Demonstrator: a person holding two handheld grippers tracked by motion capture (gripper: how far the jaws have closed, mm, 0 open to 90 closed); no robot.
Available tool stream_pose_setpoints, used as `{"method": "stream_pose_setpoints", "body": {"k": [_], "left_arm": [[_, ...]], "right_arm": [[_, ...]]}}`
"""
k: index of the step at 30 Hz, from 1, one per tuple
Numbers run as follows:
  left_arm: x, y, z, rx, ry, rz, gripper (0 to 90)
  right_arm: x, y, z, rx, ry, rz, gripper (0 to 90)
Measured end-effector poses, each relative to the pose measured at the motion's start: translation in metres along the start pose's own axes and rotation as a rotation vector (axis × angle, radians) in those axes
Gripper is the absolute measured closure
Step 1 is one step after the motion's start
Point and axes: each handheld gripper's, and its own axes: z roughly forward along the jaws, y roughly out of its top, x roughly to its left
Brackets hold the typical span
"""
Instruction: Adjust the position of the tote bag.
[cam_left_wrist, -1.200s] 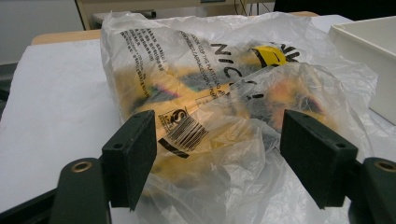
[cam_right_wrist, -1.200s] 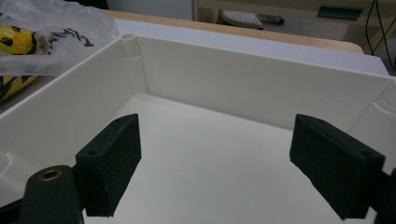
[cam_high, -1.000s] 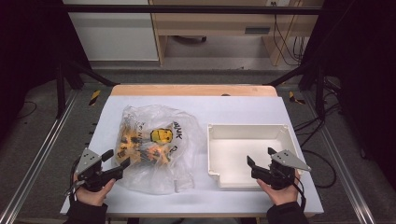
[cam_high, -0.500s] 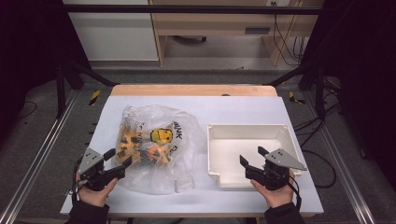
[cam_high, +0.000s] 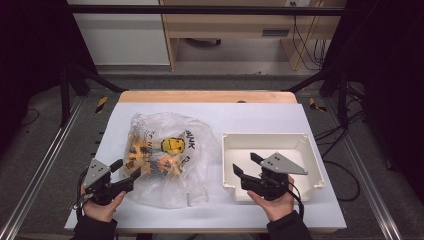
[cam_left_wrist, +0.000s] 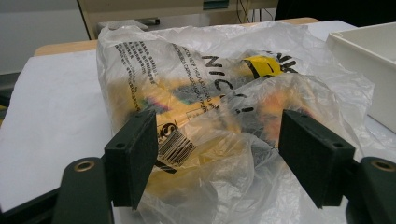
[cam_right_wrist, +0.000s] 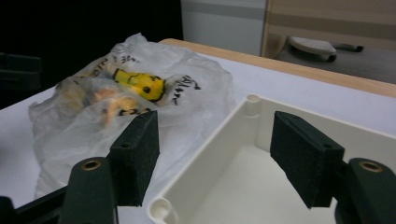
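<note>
A clear plastic bag (cam_high: 167, 150) with black print and yellow-orange contents lies at the left middle of the white table. My left gripper (cam_high: 127, 170) stands open at the bag's near left edge; in the left gripper view the bag (cam_left_wrist: 210, 93) bulges between and beyond the left gripper's (cam_left_wrist: 217, 140) pads without being pinched. A white rectangular tray (cam_high: 310, 150) sits to the right. My right gripper (cam_high: 246, 165) hovers over the tray's near left part, pointing toward the bag (cam_right_wrist: 130, 93). The right gripper's (cam_right_wrist: 217, 149) jaws have just been closing a little, stand open, and hold nothing.
The tray's wall (cam_right_wrist: 224, 126) lies under the right jaws, and the tray (cam_left_wrist: 369, 56) also shows at the right edge of the left gripper view. A wooden strip (cam_high: 205, 96) borders the table's far edge. Black frame bars (cam_high: 75, 80) stand beyond the table.
My right gripper has moved left and risen, from the tray's near right edge to above its near left part, with its jaws a bit narrower. The left gripper and bag have kept still.
</note>
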Motion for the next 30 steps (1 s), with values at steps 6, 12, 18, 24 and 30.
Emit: {"method": "stream_pose_setpoints", "body": {"k": [6,12,18,24,30], "left_arm": [[0.001,0.000,-0.001,-0.006,0.001,-0.002,28.7],[0.000,0.000,-0.001,-0.006,0.000,0.001,30.1],[-0.002,0.001,-0.001,-0.006,0.000,-0.006,31.8],[-0.010,0.002,0.000,0.008,-0.007,0.011,34.1],[-0.019,0.002,0.001,0.014,-0.027,0.022,35.2]], "right_arm": [[0.025,0.006,0.021,0.023,0.068,-0.042,35.3],[0.041,0.000,0.036,0.074,0.115,-0.057,39.1],[0.052,-0.009,0.046,0.121,0.178,-0.064,45.0],[0.067,-0.020,0.055,0.162,0.244,-0.087,42.9],[0.077,-0.030,0.063,0.196,0.273,-0.109,40.1]]}}
